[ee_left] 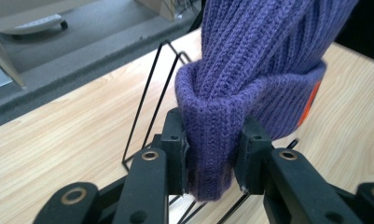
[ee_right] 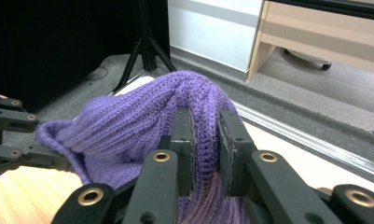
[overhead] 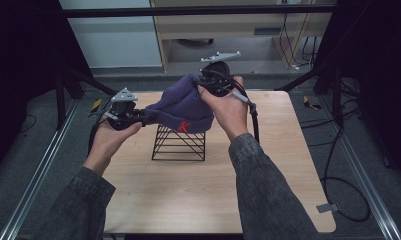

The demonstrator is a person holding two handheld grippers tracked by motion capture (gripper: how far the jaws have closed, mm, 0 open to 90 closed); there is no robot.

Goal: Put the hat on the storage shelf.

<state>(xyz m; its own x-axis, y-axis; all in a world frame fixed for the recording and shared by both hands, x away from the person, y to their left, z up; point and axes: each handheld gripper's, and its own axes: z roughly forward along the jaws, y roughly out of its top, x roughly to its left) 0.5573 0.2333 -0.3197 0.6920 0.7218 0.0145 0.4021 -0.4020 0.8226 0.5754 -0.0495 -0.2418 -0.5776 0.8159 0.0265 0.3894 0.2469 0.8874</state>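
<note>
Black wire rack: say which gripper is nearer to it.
Left. The left gripper holds the beanie's cuff beside the wire rack; the right gripper grips the crown higher, behind it.

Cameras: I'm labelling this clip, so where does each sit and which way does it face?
High view: above the person's side, looking forward and down at the table; forearms, hands and both grippers show.
Left gripper view: rides the left gripper, looking along its jaws at the purple beanie cuff and wire rack.
Right gripper view: rides the right gripper, facing the beanie's crown.
All share the beanie.
</note>
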